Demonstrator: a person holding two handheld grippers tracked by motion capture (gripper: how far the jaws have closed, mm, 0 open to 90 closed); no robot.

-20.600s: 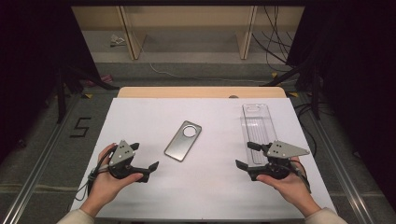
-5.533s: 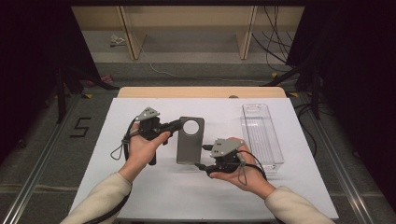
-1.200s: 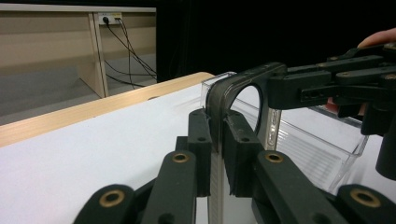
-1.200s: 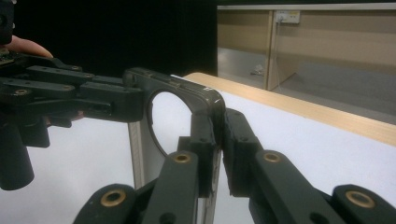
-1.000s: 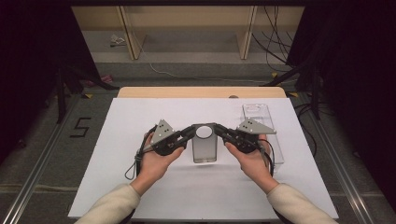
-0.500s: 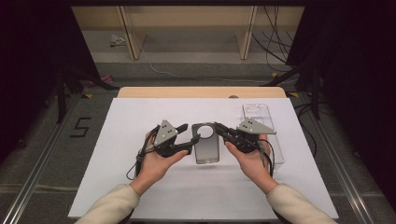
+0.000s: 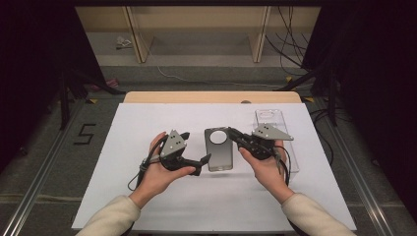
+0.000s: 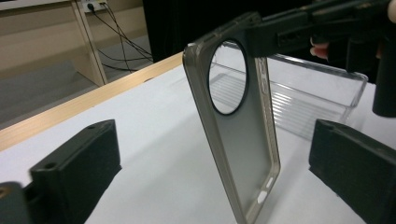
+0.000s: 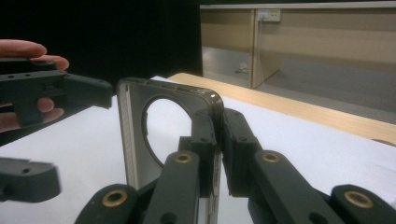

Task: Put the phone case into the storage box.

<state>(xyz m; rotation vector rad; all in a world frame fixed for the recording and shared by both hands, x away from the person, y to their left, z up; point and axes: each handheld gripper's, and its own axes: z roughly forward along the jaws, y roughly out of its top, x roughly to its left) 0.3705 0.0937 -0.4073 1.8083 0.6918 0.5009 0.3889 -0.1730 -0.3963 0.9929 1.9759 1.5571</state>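
A translucent grey phone case [image 7: 219, 150] with a round camera hole hangs over the middle of the white table [image 7: 147, 123]. My right gripper [image 7: 232, 133] is shut on its upper right edge; in the right gripper view the pads [image 9: 208, 140] pinch the case's rim [image 9: 135, 135]. My left gripper [image 7: 195, 146] sits at the case's left side. Its jaws have just been opening and now stand wide. In the left gripper view the case [image 8: 243, 149] stands upright between them, touching neither pad [image 8: 84, 158]. The right gripper [image 8: 280, 32] grips its top corner there.
A clear plastic tray [image 7: 268, 118] lies on the table at the right, behind the right hand, also seen past the case as the tray [image 8: 317, 93]. The table's wooden far edge [image 7: 211, 97] runs behind. Wooden shelving and cables stand beyond it.
The left gripper's jaws have opened away from the case's left edge. The case stays in the right gripper. Both hands have kept their places.
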